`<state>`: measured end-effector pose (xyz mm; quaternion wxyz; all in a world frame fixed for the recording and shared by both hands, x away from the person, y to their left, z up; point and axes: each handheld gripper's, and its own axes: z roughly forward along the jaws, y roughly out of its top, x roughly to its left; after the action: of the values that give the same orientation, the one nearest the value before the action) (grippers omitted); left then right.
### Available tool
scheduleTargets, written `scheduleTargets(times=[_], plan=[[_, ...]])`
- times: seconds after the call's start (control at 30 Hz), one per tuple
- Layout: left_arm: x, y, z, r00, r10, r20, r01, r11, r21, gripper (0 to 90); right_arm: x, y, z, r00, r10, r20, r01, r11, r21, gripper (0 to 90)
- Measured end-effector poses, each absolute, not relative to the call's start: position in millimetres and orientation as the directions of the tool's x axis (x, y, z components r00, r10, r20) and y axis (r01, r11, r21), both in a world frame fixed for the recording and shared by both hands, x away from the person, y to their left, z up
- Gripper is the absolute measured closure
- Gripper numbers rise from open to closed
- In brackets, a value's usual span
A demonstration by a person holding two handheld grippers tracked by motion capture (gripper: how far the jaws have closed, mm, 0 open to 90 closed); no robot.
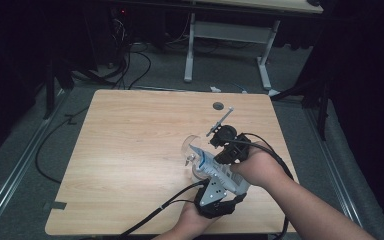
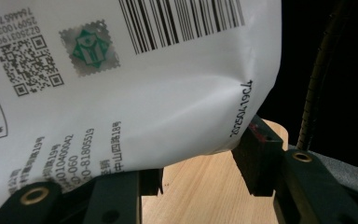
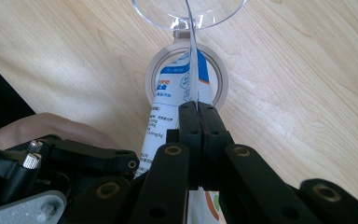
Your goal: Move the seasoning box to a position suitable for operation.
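Pouch [image 1: 215, 167] positioned over the table's [image 1: 130, 150] near right part, between left tool [image 1: 211, 192] at its near end and right tool [image 1: 219, 150] at its far edge. Clear glass [image 1: 192, 147] located directly beyond the pouch.

A light wooden table [image 1: 130, 145] stands on a grey floor [image 1: 25, 165]. A clear jar [image 1: 192, 150] with its round lid [image 3: 185, 74] sits on the table. A small dark round hole [image 1: 218, 105] is near the far edge.

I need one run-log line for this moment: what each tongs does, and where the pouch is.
left tongs: shut on pouch body | right tongs: shut on pouch top edge | pouch: above clear cup | table: wood
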<state>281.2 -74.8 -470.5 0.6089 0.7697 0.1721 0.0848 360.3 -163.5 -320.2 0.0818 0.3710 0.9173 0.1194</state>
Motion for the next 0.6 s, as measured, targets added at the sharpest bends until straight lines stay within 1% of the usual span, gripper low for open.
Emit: scheduleTargets(times=[0.6], plan=[[281.6,-74.9,-469.7,0.925,0.372,-0.078,0.159,-0.19,0.969,56.7,361.7,-162.4,-320.9,-0.713,0.698,-0.067,0.657,0.699,0.282,90.0]])
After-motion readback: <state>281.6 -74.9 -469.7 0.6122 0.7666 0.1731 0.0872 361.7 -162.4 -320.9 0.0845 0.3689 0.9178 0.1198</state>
